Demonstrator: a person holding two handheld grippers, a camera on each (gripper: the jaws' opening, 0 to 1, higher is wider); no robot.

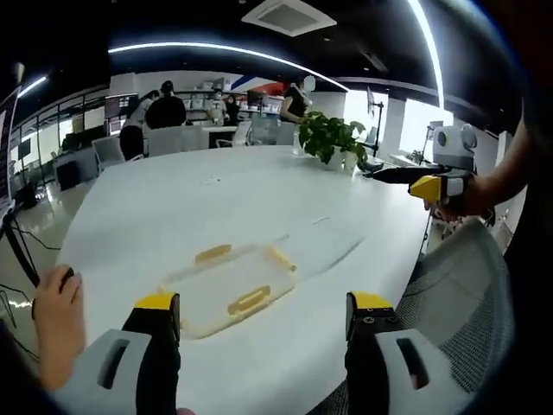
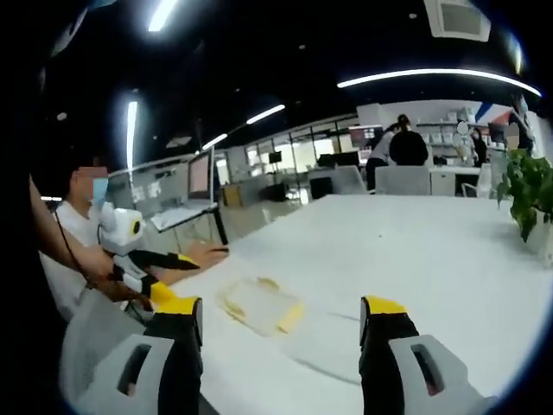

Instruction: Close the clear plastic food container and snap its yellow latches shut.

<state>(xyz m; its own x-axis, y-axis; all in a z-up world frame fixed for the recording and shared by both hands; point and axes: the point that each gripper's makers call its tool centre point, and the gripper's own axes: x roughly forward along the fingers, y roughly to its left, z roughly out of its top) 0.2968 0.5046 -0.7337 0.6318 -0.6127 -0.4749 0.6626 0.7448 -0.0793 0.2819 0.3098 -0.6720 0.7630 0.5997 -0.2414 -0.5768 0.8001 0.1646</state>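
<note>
Lying flat on the white counter (image 1: pixel 259 199), near its edge closest to the person, the clear plastic food container (image 1: pixel 229 290) sits straight ahead of the left gripper (image 1: pixel 263 324), between that gripper's two jaws as its view frames them but clearly apart from them. The left gripper is spread wide and holds nothing. The container's long axis runs roughly across the left gripper's line of sight, slanting up toward the right; yellow latches (image 1: pixel 249 300) show on its near long side, its far long side and its right end. Whether the lid already rests fully down is hard to tell from here.

In the right gripper view the container (image 2: pixel 259 307) lies ahead and to the left of the right gripper (image 2: pixel 281 333), which is also wide apart and empty, and seemingly farther off. The left gripper (image 2: pixel 168 294) appears there at the left, raised off the counter. By this layout the left gripper looks nearer, so it seems better placed to press the near latch.
</note>
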